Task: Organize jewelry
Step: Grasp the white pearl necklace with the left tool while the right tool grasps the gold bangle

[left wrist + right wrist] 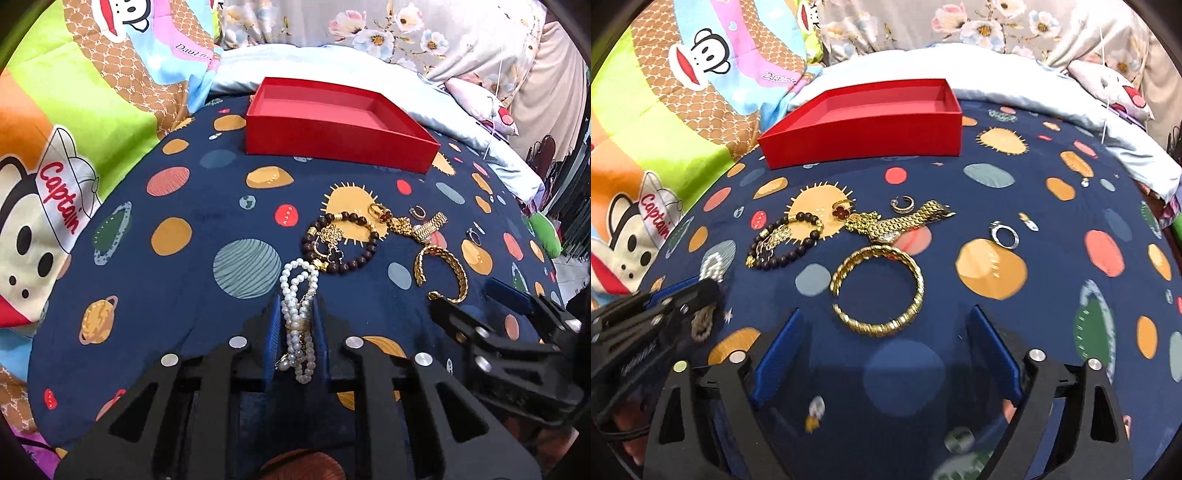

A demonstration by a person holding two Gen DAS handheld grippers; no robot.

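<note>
The left gripper (295,325) was pinching a looped pearl necklace (298,295) between its blue fingers (271,332) — part of the strand lay ahead of the tips on the navy planet-print bedspread (184,295). Just ahead and to its right lay a dark bead bracelet (341,240), and beyond that a gold watch (424,227). The right gripper (886,328) was spread wide, its fingers (779,350) standing either side of a gold bangle (879,290) without touching it. Well ahead of both sat an open red box (864,125) — nothing inside it.
</note>
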